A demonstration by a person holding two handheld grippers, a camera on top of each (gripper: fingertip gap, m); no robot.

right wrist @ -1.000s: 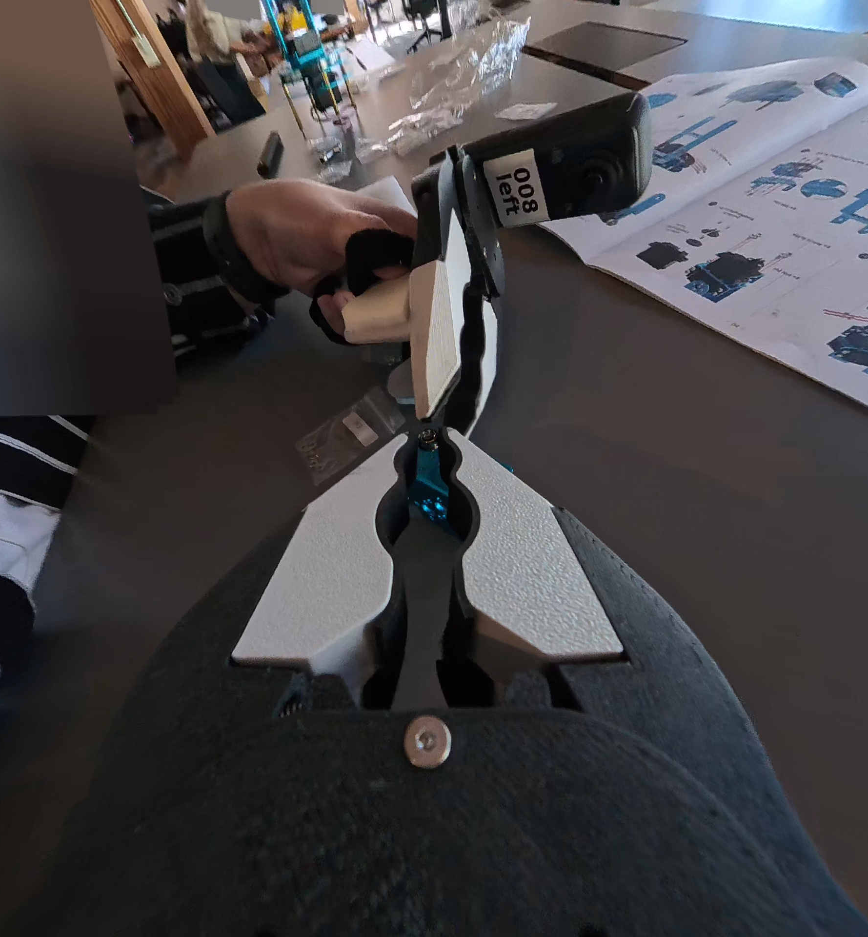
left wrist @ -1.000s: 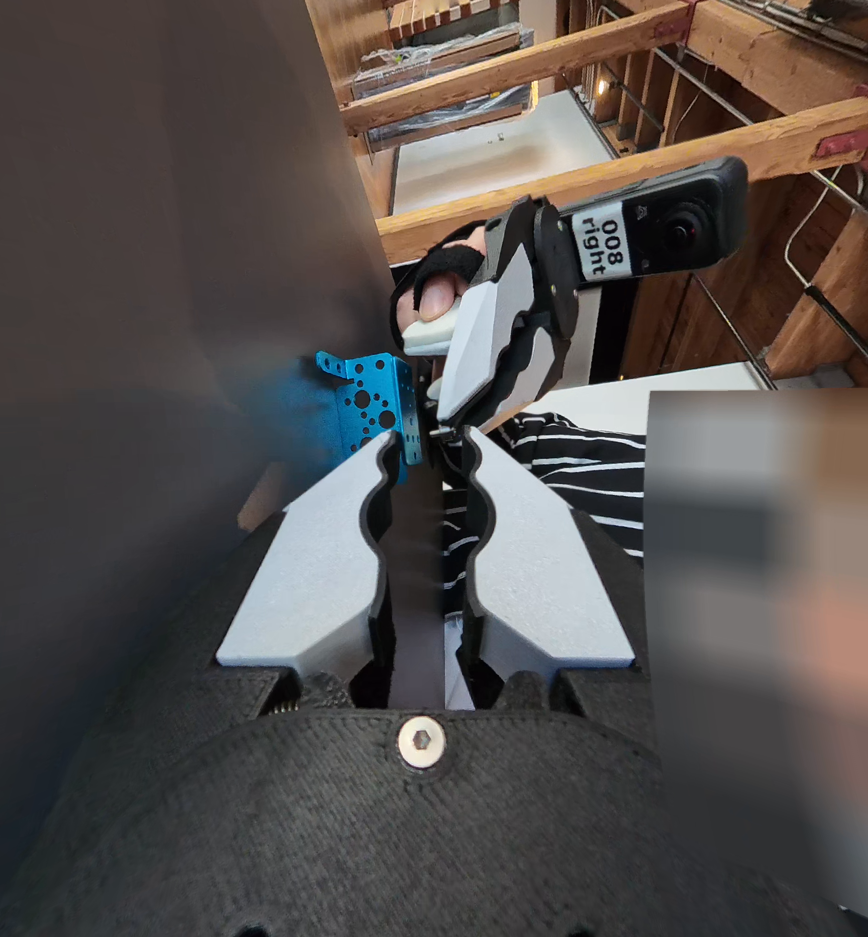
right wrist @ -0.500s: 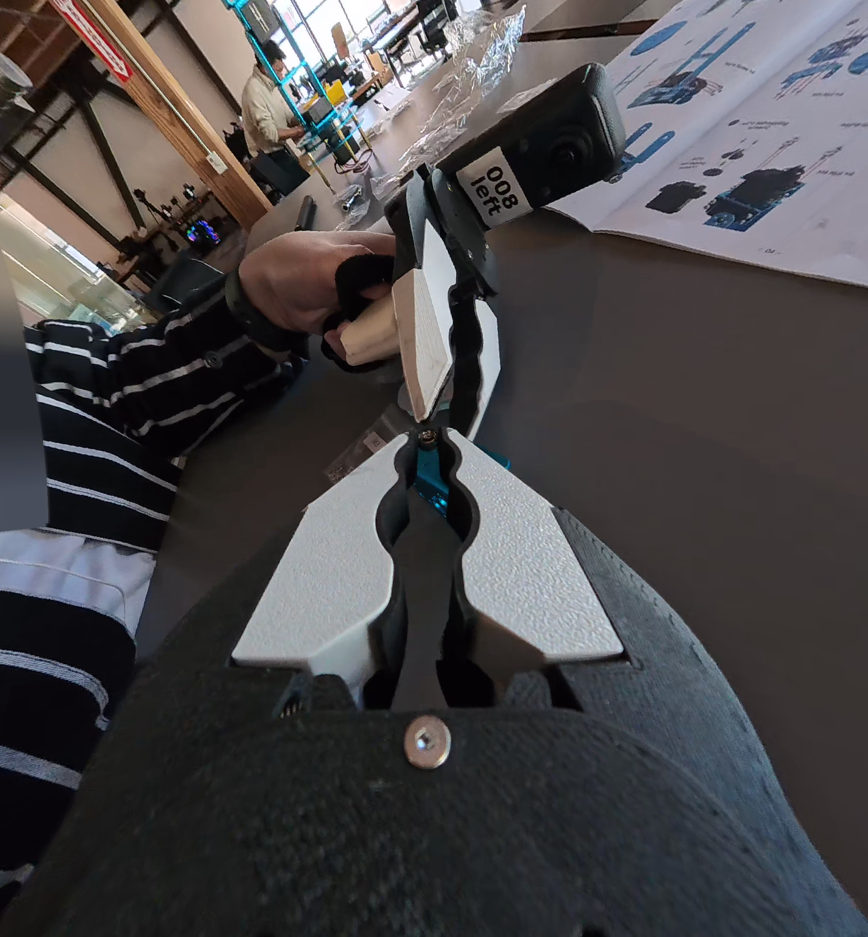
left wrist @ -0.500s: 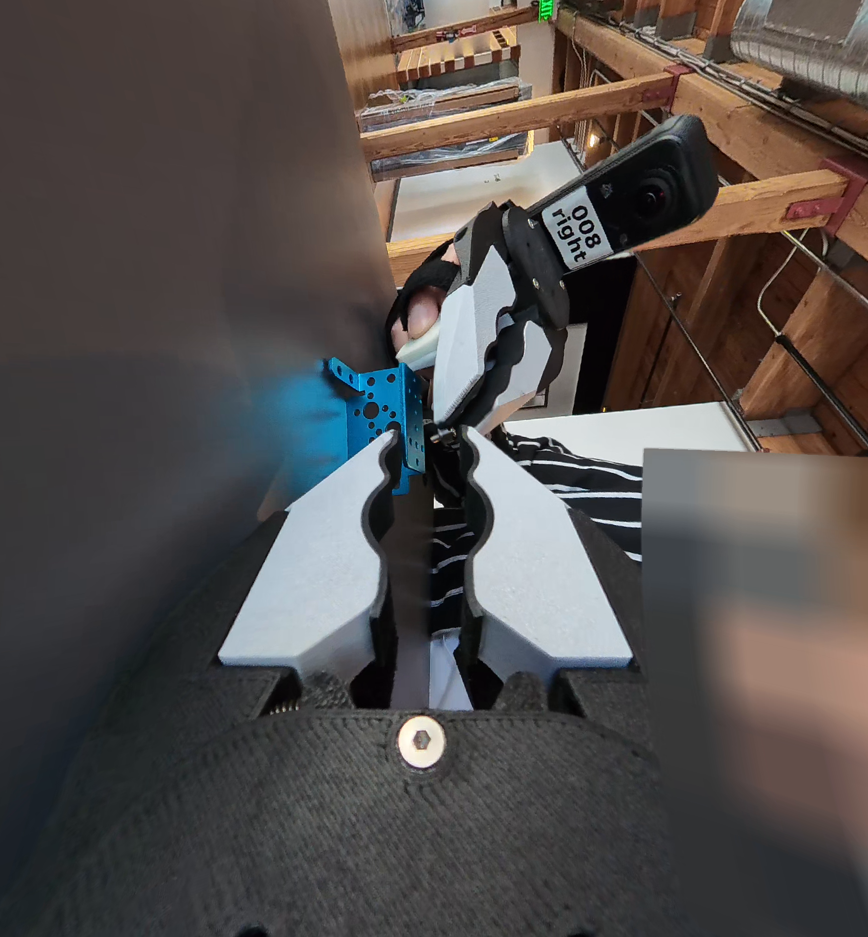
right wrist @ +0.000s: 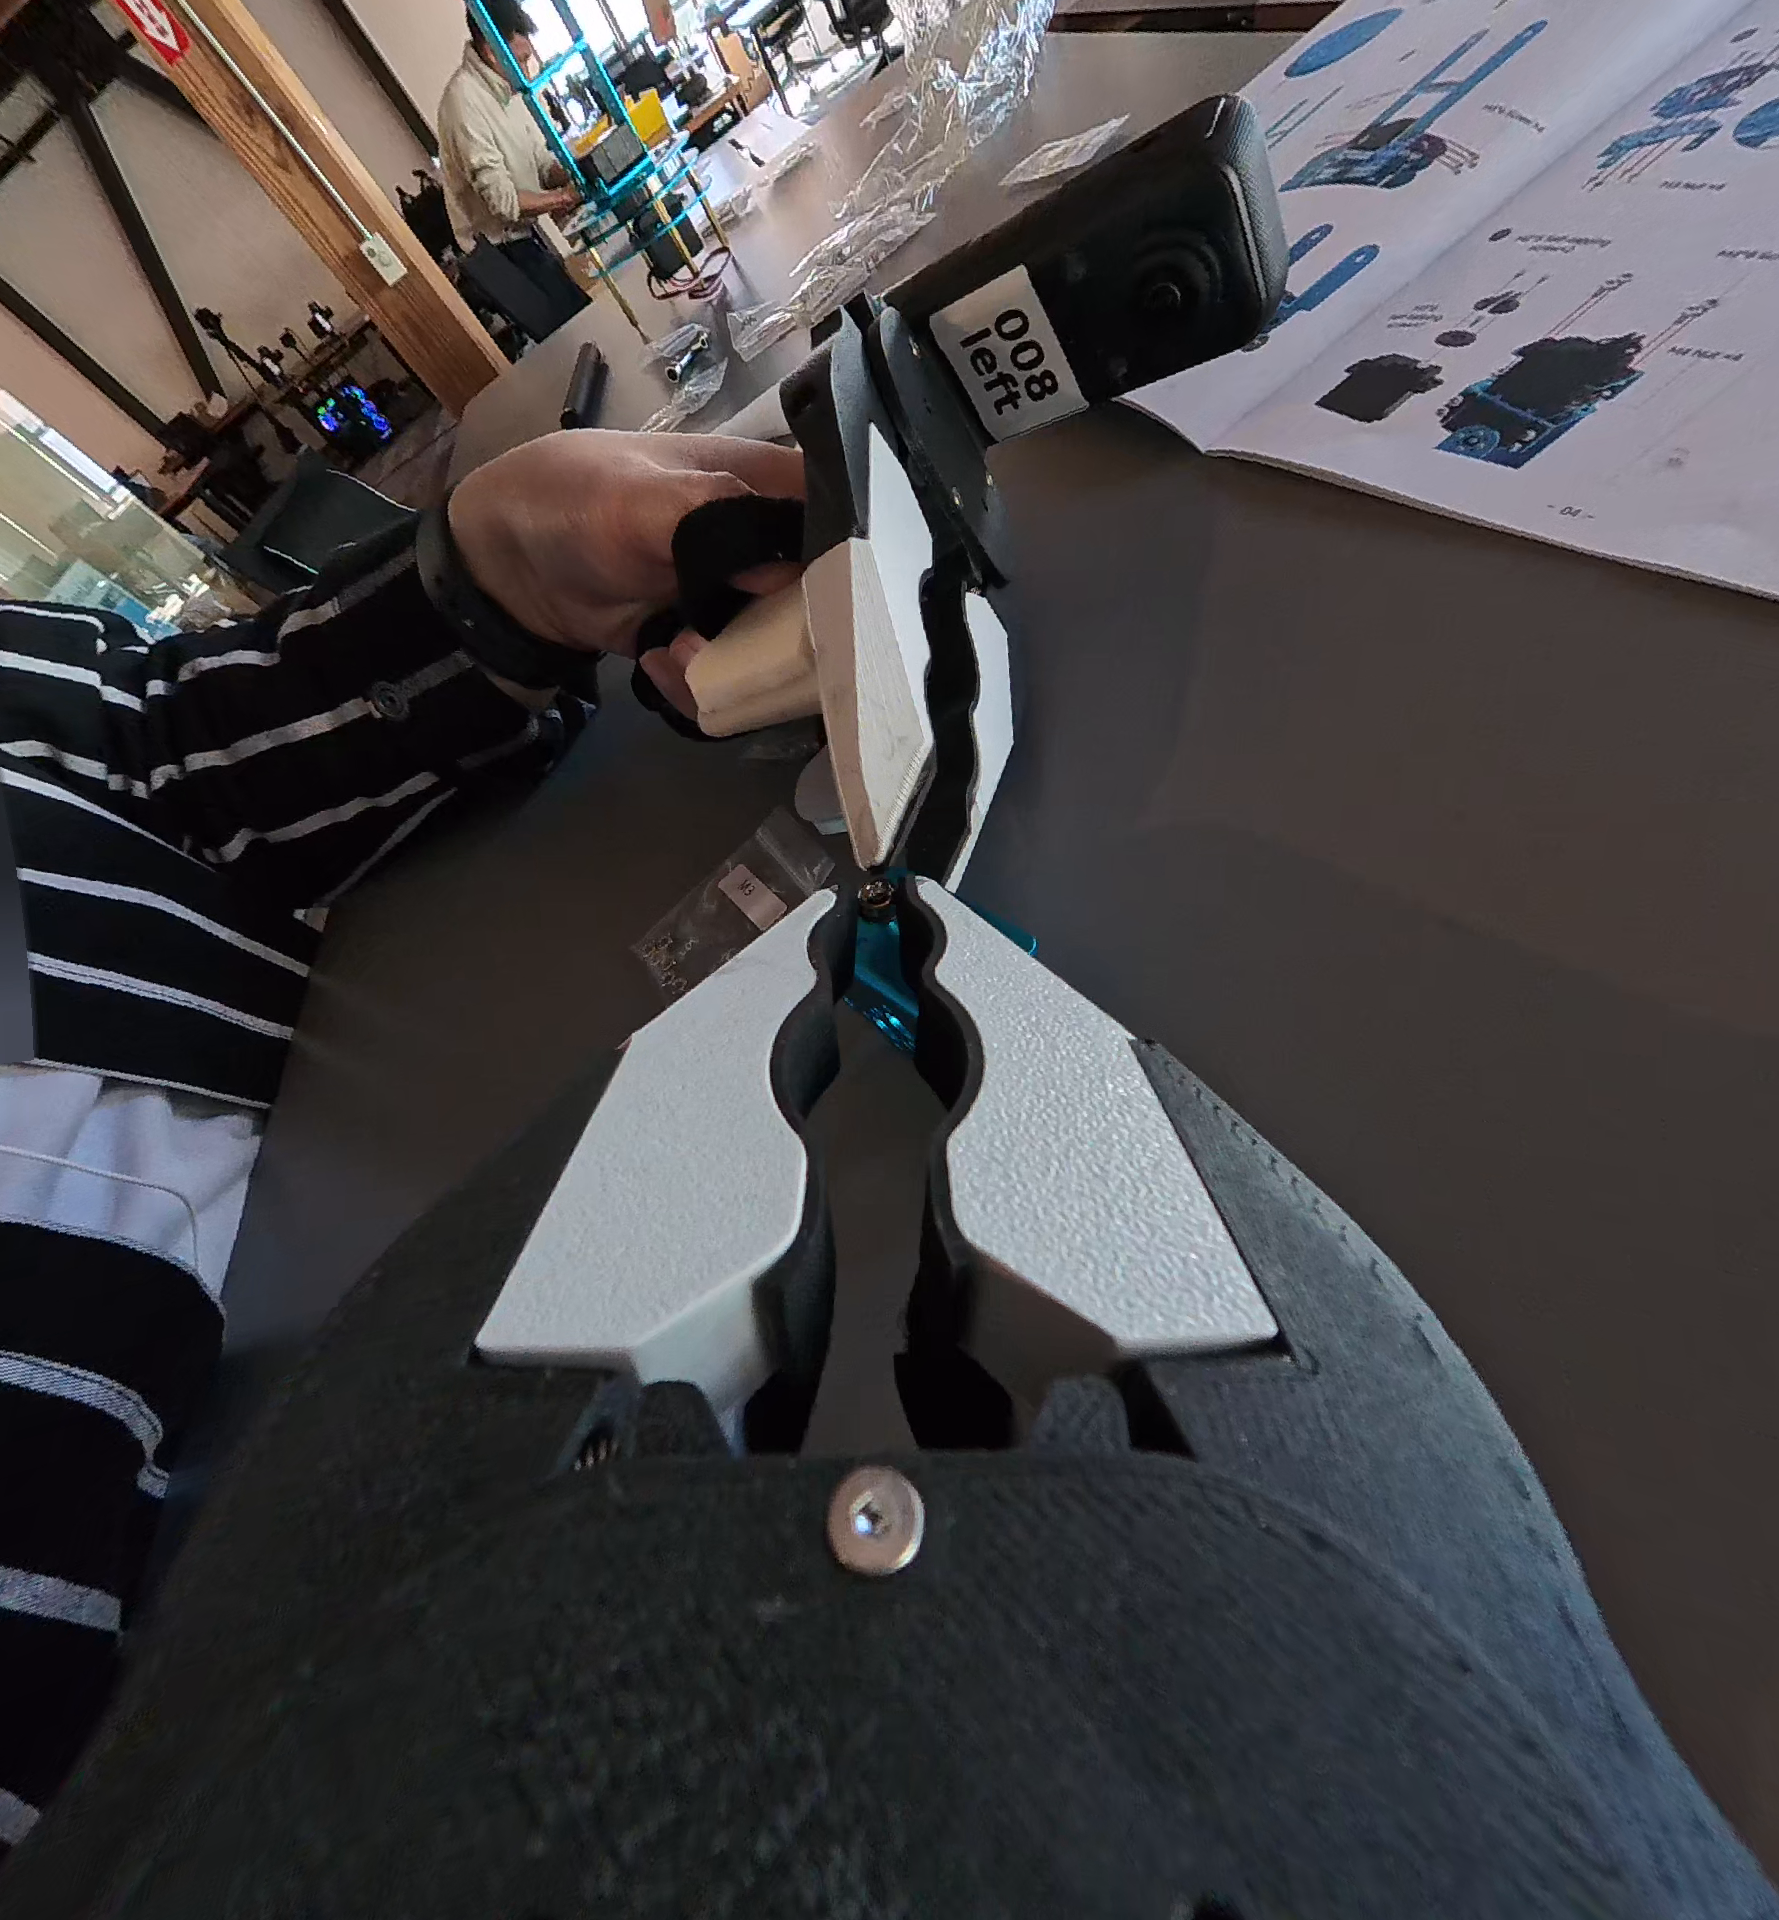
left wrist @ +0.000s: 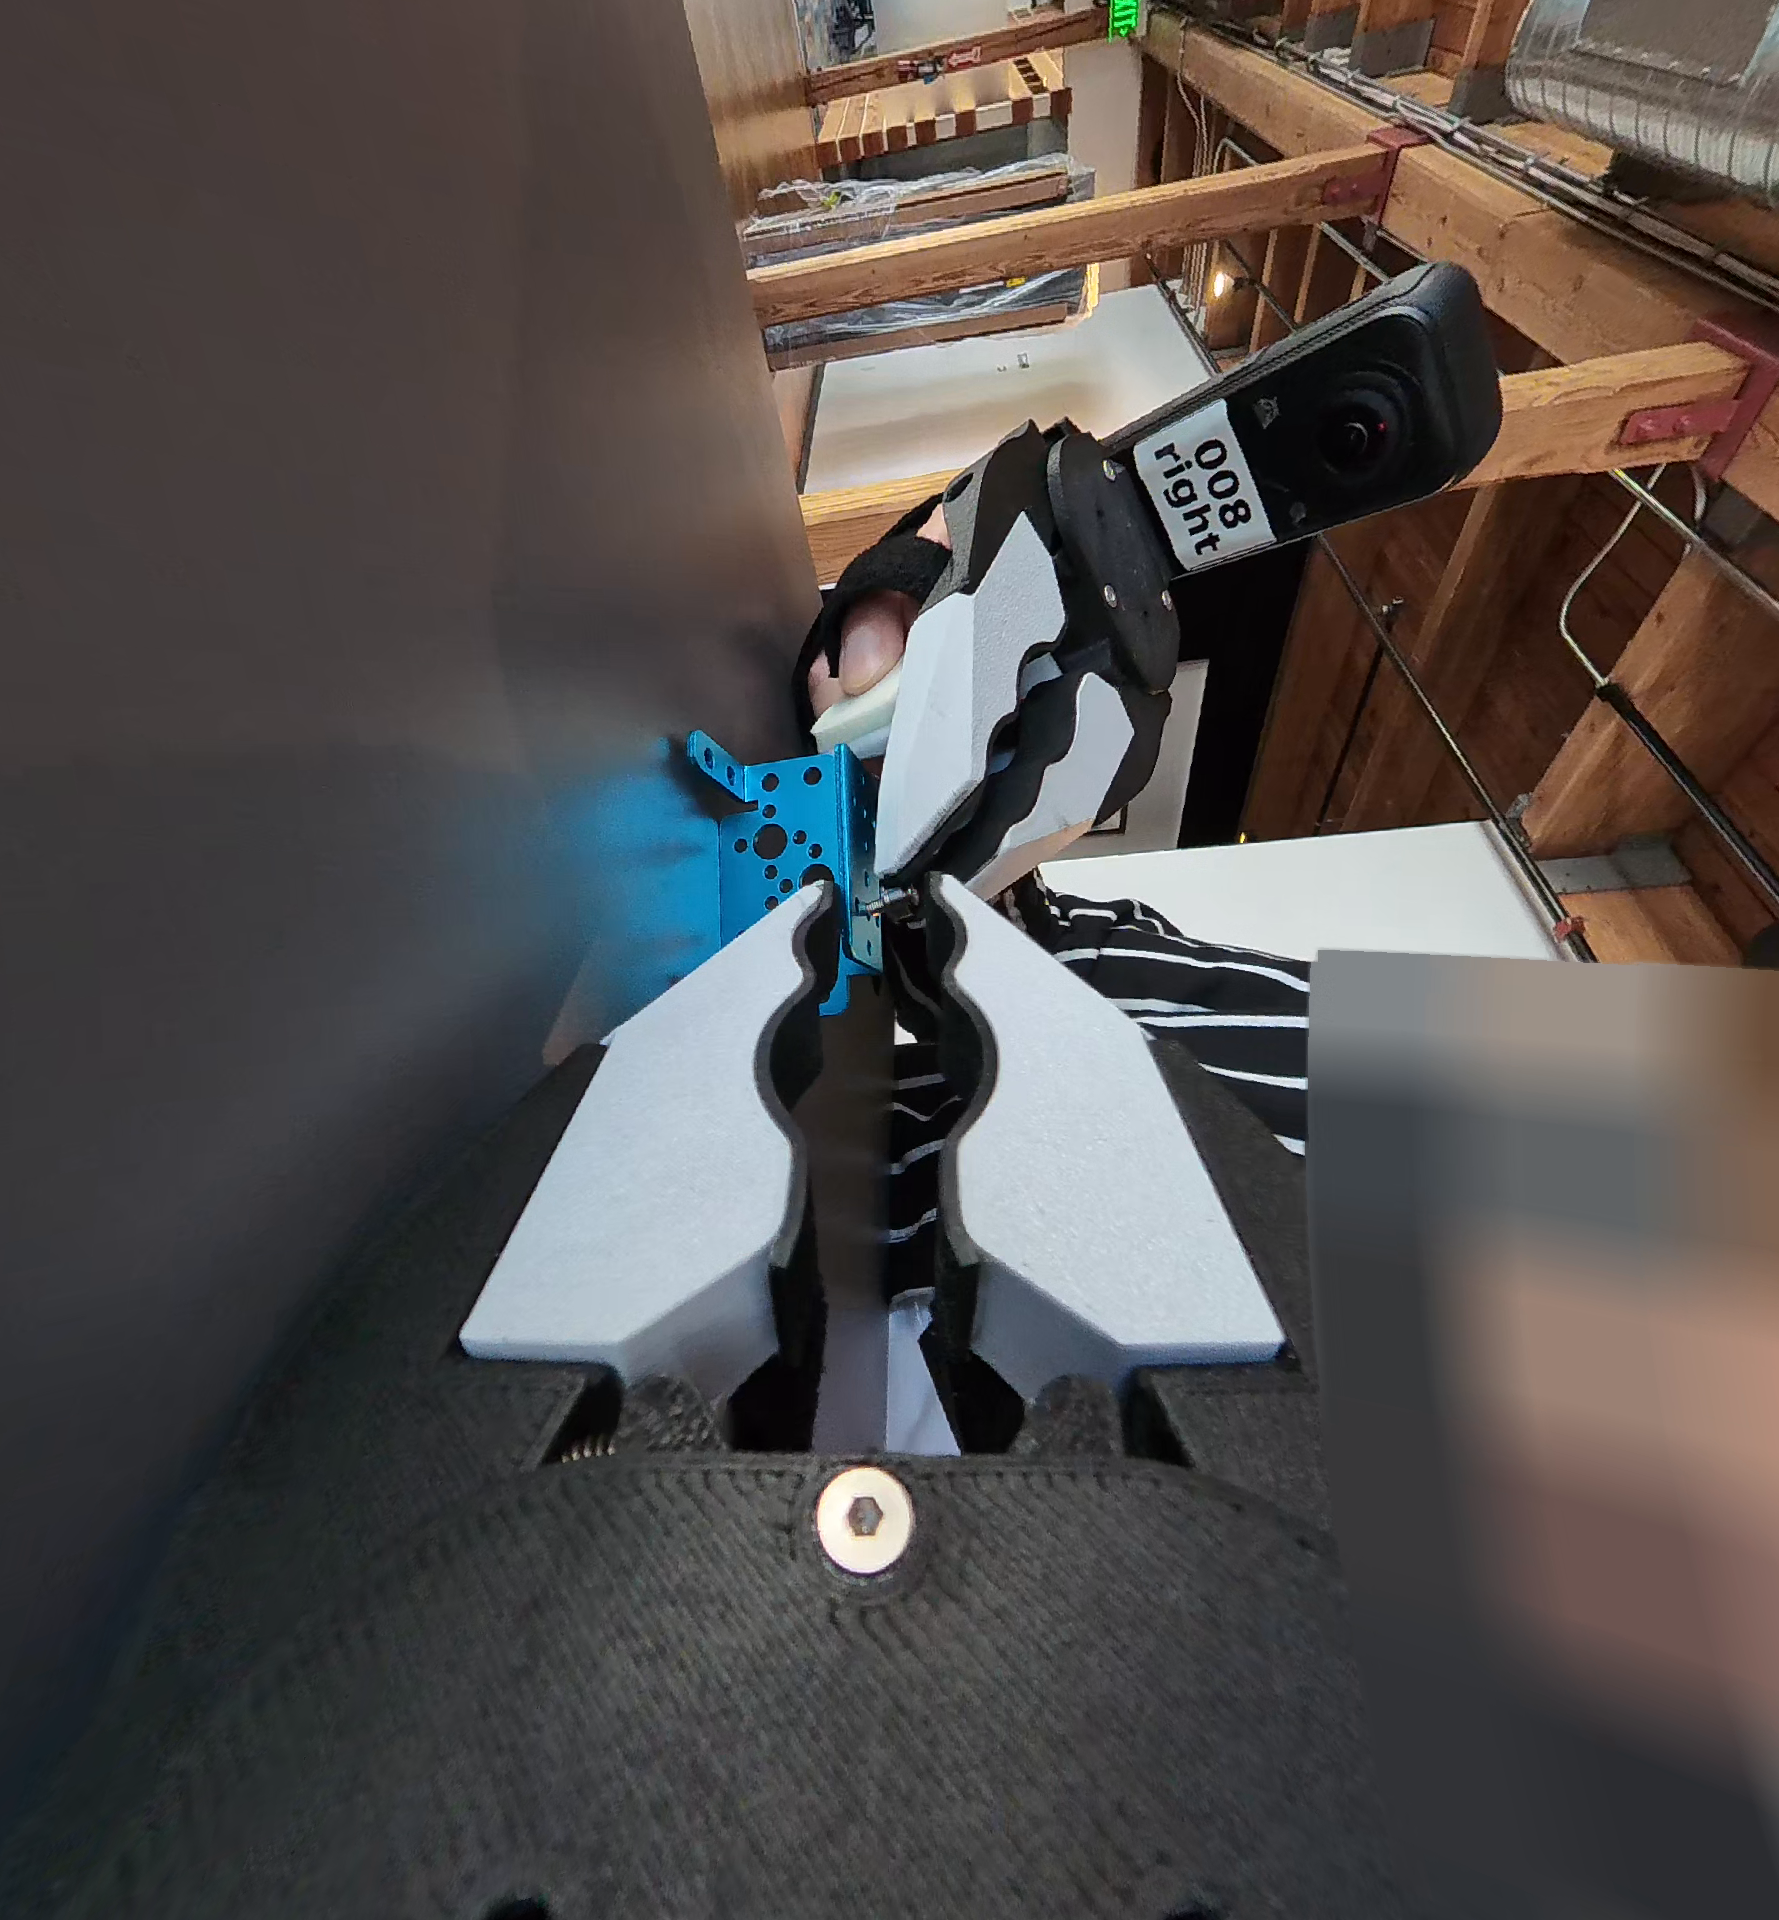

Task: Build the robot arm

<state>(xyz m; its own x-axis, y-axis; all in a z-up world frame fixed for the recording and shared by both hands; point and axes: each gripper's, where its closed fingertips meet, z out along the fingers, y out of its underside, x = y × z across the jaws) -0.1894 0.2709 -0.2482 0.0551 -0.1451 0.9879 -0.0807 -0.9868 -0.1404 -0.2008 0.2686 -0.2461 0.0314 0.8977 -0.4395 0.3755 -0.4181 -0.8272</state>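
Each wrist camera carries a white sticker with black writing. The left gripper [left wrist: 880, 914] pinches a blue perforated bracket [left wrist: 797, 862] at its fingertips. The right gripper [right wrist: 880, 904] comes in tip to tip, clamped on a small screw [right wrist: 874, 894] at the bracket's edge, above the dark table [right wrist: 1384, 831]; an open manual [right wrist: 1591, 260] lies far right.

Bright daylight, sharp centre, wide-angle warping at edges, large blurred patches beside.
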